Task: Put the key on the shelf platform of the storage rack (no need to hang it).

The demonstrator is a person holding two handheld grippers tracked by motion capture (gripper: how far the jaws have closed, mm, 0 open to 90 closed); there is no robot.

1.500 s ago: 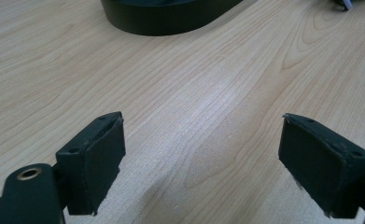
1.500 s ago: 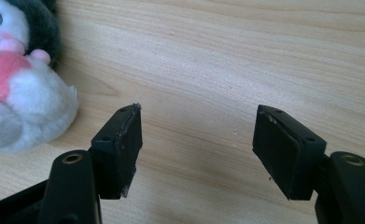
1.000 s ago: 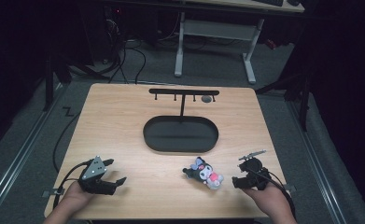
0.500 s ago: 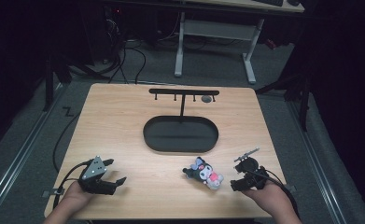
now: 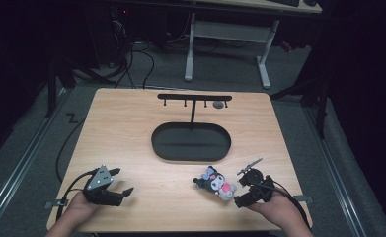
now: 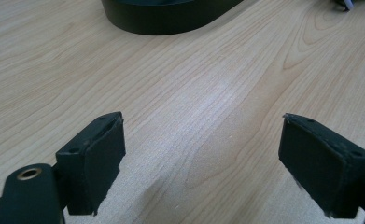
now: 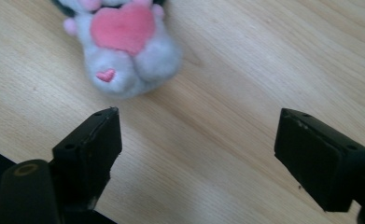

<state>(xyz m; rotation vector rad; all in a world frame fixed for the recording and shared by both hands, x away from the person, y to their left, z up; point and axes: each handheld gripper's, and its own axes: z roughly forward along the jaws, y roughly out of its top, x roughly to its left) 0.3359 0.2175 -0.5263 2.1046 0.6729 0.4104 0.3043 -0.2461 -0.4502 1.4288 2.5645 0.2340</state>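
Fuzzy plush toy on grained wood table, both grippers gaping, empty.

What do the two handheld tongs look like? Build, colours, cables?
Both are black. The left tongs carry a grey three-cornered plate on top and trail a black cable. The right tongs have a round black body, a thin metal piece and a black cable. Jaw pads are flat black blocks. No sleeves visible.

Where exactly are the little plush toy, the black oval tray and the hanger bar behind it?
plush toy (image 5: 215,182): high view, its dark head.
black oval tray (image 5: 191,143): high view, bare floor inside.
hanger bar (image 5: 194,97): high view, middle of crossbar.
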